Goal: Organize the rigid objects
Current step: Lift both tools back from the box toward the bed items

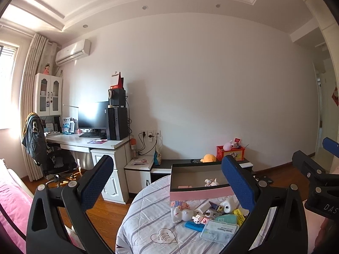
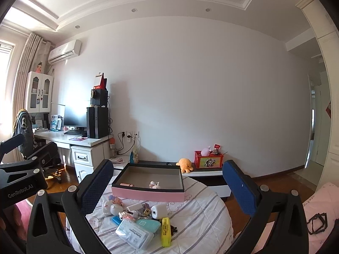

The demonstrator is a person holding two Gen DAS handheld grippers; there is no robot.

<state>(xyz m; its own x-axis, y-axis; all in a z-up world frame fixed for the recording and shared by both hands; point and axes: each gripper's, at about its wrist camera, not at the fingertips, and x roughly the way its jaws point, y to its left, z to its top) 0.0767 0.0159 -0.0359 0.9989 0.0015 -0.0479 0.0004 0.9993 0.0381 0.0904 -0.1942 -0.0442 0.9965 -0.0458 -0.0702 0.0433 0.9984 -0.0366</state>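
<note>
Both claws, left gripper and right gripper, spread wide, empty; open shallow pink cardboard box lies ahead between their fingers.

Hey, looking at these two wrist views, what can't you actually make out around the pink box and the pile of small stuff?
- Pink open-top box: its right end, left wrist view, hidden by a blue finger pad.
- Small pale figurine inside the box: too small to identify, either view.
- Clear plastic dental flossers case: count inside unreadable.
- Striped quilted table cover: near edge cut off by the frame.
</note>
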